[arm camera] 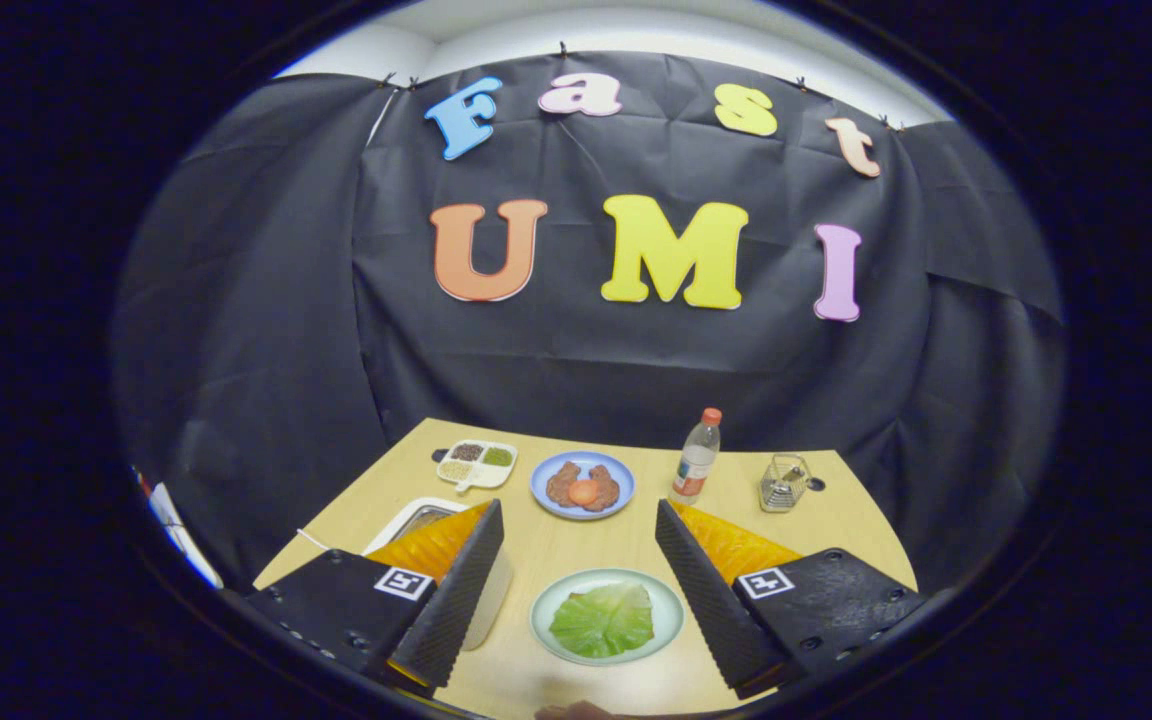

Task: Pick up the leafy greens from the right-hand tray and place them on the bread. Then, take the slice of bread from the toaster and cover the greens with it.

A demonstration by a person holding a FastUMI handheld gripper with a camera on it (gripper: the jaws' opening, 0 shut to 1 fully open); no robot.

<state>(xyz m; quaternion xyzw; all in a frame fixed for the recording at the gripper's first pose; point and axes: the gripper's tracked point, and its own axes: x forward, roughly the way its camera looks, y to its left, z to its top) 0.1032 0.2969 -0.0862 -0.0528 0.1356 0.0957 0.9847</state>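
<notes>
My gripper [579, 520] hangs above the wooden table [836, 520], its two black ribbed fingers [461, 590] spread wide apart with nothing held between them; each finger carries an orange backing and a square marker tag near its base. Between the fingers, low over the near part of the table, a pale green plate [671, 612] holds the leafy greens [603, 621], a flat crinkled leaf lying in the plate's middle; neither finger touches plate or leaf. Beyond the fingertips, further along the table, a blue plate [546, 497] bears brown meat pieces [564, 483] with an orange-red slice [583, 492] on top of them. Beside that plate, on my left, stands a white divided dish [477, 464] with dark, green and pale fillings in its compartments; on my right stands a clear bottle [696, 458] with an orange cap, upright, and past it a small wire holder [784, 483]. Behind my left finger a white appliance [416, 520] with a metal top shows in part; whether it holds bread I cannot tell. The black cloth wall [286, 350] closes the scene behind the table.
</notes>
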